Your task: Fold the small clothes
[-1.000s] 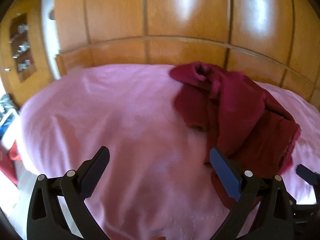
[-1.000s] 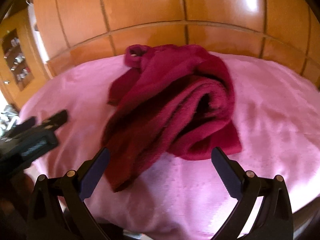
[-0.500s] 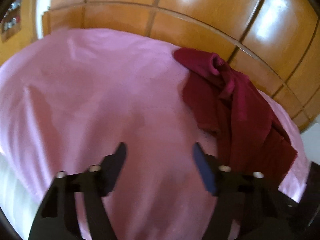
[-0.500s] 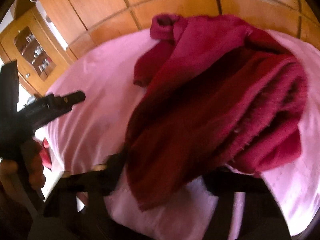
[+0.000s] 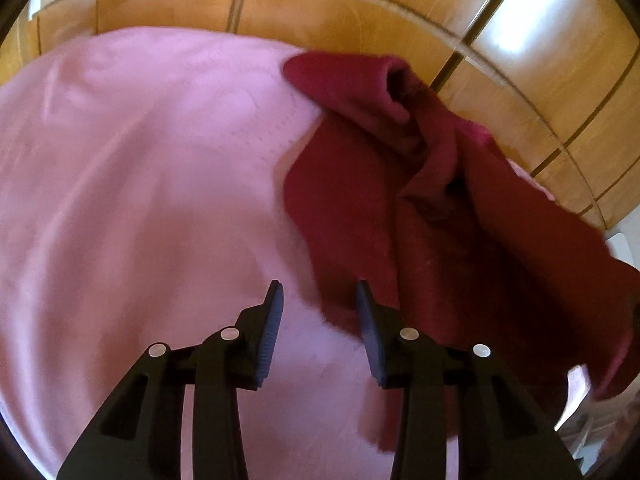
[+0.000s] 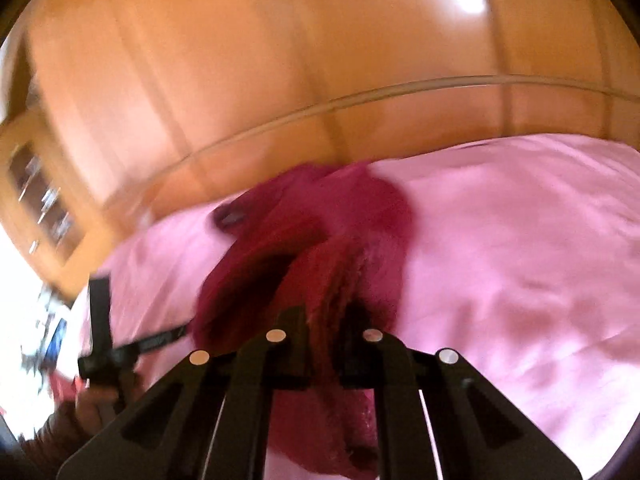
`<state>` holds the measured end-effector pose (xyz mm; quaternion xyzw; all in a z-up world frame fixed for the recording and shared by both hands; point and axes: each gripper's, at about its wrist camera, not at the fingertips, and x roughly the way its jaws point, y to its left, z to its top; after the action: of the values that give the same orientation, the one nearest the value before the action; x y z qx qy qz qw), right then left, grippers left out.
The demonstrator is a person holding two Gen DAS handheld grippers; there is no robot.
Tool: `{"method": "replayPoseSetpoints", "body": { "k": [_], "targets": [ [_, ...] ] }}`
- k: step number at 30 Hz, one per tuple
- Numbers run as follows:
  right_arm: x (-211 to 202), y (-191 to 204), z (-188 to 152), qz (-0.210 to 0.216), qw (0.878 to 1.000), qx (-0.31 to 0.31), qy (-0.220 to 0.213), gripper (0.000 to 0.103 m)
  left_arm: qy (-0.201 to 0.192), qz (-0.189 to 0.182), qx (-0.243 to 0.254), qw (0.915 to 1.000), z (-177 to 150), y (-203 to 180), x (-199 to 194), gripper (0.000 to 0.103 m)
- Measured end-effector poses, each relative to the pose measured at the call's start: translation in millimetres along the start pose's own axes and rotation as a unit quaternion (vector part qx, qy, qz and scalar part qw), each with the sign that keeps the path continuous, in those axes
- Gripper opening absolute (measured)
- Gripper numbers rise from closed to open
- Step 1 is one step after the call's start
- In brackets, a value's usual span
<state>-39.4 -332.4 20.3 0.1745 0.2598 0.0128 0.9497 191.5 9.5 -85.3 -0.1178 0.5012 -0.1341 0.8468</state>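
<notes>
A dark red garment (image 5: 440, 240) lies crumpled on the right part of a pink bedsheet (image 5: 140, 180). My left gripper (image 5: 320, 300) points down at the garment's near left edge. Its jaws are closing, and the hem lies between the fingers close to the right finger (image 5: 366, 320), with no pinch visible. In the blurred right wrist view my right gripper (image 6: 324, 320) is shut on a bunched fold of the red garment (image 6: 320, 240), which hangs raised from the pink sheet (image 6: 520, 240).
Glossy wooden panels (image 5: 360, 12) stand right behind the bed. A wooden cabinet (image 6: 36, 200) with glass doors is at the far left. A person's hand (image 6: 92, 404) shows at the lower left. The bed's edge drops off at the lower right (image 5: 600, 420).
My right gripper closed on the garment's near fold and rose with it. My left gripper moved toward the garment's left edge, tilted further down, and its jaws narrowed.
</notes>
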Motion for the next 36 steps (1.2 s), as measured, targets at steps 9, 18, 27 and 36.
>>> {"method": "replayPoseSetpoints", "body": {
  "k": [9, 18, 27, 36],
  "targets": [
    [1.9, -42.1, 4.5, -0.05, 0.998, 0.043, 0.012, 0.007, -0.07, 0.062, -0.016, 0.9955, 44.0, 22.2, -15.5, 0.007],
    [21.2, -35.9, 11.1, -0.052, 0.998, 0.03, 0.018, 0.007, -0.136, 0.237, -0.088, 0.9579, 115.6, 145.9, -78.7, 0.01],
    [25.1, -31.6, 13.3, -0.059, 0.998, 0.028, 0.021, 0.007, -0.083, 0.038, -0.048, 0.9946, 58.6, 74.4, -64.9, 0.053],
    [17.8, -21.0, 17.4, -0.044, 0.999, 0.021, 0.022, 0.007, 0.064, -0.071, 0.106, 0.9897, -31.9, -64.7, 20.1, 0.014]
  ]
}}
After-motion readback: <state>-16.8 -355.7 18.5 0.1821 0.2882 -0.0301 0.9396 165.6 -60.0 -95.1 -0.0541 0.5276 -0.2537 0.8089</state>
